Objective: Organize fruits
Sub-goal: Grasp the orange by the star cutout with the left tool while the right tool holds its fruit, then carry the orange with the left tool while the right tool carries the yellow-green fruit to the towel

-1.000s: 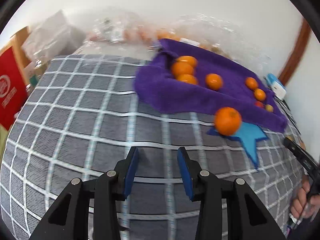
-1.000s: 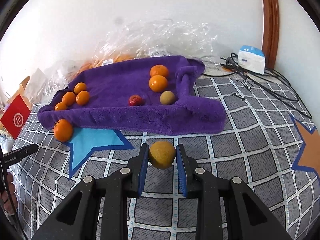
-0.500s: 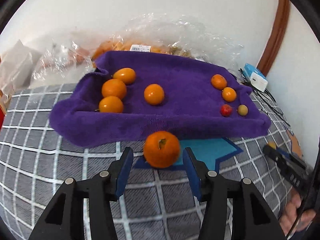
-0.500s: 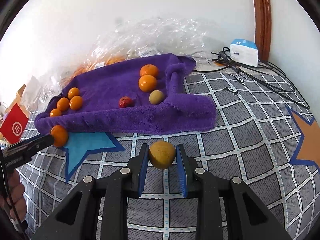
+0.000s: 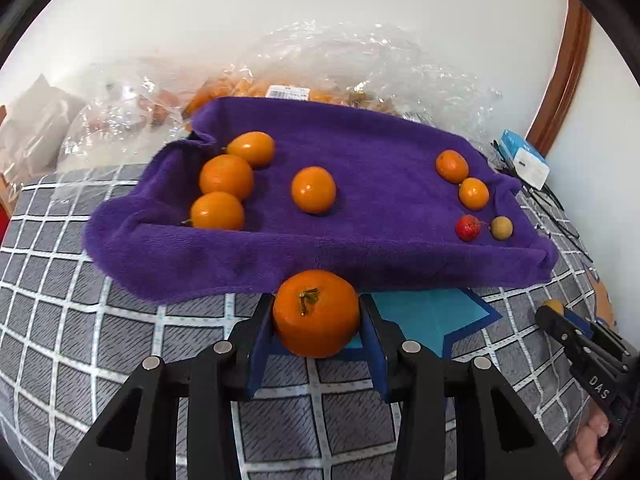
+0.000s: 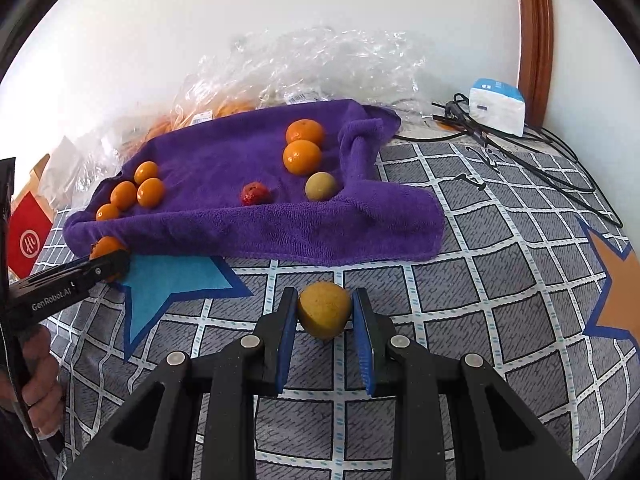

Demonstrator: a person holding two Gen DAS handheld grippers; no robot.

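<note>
left gripper (image 5: 316, 320) jaws just closed in, now clamped on an orange (image 5: 316, 314) sitting on the checked bedspread (image 5: 120, 340) at the near edge of the purple towel (image 5: 360, 208), both blue pads touching its sides. right gripper (image 6: 324, 316) clenched on a yellow fruit (image 6: 324, 310), squarely between its fingertips, short of the towel.
</note>
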